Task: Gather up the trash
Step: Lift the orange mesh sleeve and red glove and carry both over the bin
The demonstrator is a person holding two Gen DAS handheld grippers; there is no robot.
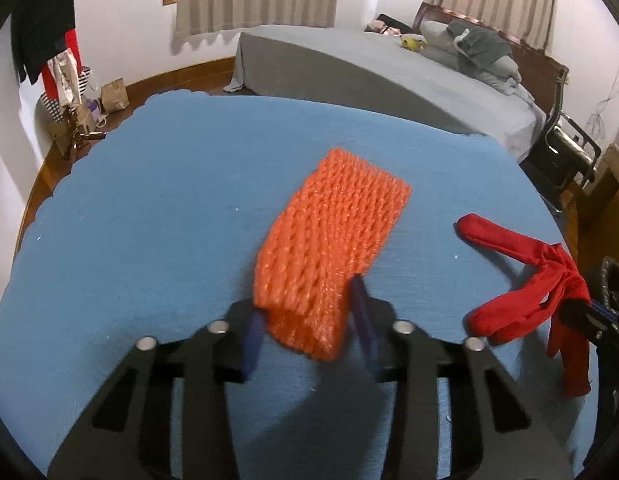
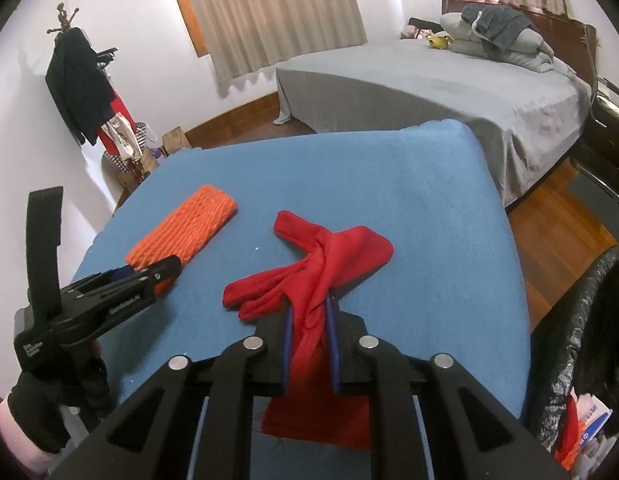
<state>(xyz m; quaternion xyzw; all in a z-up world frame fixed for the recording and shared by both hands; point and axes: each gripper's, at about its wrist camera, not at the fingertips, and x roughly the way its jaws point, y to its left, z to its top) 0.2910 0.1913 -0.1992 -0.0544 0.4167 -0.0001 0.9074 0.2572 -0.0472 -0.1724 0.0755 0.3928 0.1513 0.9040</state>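
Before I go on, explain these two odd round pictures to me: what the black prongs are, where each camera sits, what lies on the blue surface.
No robot here: a person holds a two-finger gripper in each hand, with a fisheye camera on each looking along its fingers. In the left wrist view, the left gripper has its blue pads on either side of the near end of an orange foam net sleeve lying on the blue table cover. In the right wrist view, the right gripper is shut on a red cloth glove. The gloved hand is visible there holding the left gripper. A black-lined trash bin stands at the right.
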